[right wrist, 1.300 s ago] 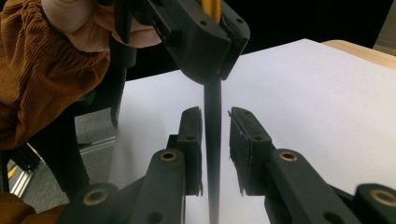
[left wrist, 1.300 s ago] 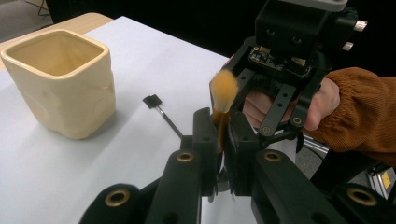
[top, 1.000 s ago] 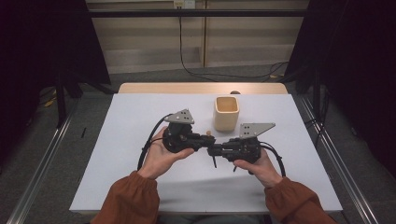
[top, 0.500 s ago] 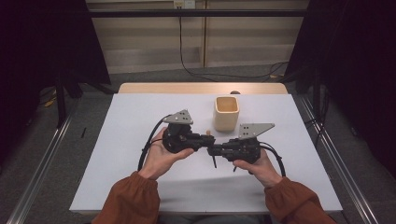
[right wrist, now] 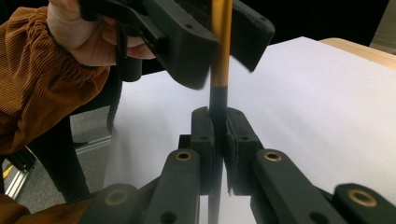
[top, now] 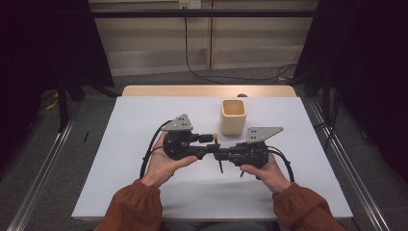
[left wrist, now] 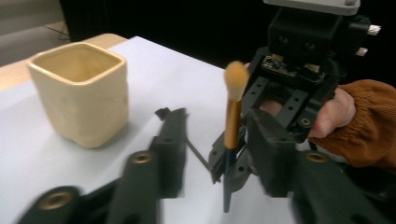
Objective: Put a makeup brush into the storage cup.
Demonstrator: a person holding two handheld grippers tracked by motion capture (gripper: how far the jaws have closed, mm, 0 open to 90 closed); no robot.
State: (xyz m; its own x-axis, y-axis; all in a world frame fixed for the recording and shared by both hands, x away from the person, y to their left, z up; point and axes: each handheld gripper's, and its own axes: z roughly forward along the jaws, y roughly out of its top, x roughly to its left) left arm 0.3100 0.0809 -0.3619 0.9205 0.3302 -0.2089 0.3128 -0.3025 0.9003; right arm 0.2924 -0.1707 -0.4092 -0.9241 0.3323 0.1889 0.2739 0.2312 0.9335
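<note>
A handover of a makeup brush (left wrist: 232, 122) is going on between the two grippers. The right gripper (right wrist: 218, 140) is clamping the brush's dark lower handle, jaws pressed together on it, and holding it upright with the pale bristle tuft pointing up and the thin tail hanging below the jaws. The left gripper (left wrist: 219, 154) has just been opening — its jaws are now standing apart, one on each side of the gold part of the handle, above the right gripper's jaws, and as far as the blurred jaws allow a reading they are no longer pressing on it. So the brush is passing into the right gripper's keeping alone.

By my judgement the next move is asking the left gripper to draw back clear of the handle without knocking it, after which the right gripper could be carrying the brush to the cream square cup (top: 233, 116), which is standing just beyond the two pairs of jaws — empty as far as its opening shows. The brush being long and thin, the grip low on the handle may let it swing.

The desk (top: 144, 120) is wearing a plain white cover with a wooden edge showing at the far side. Around it the room is dim, dark curtains are hanging at both sides, and a cable is running down the pale back wall to a grey floor.
</note>
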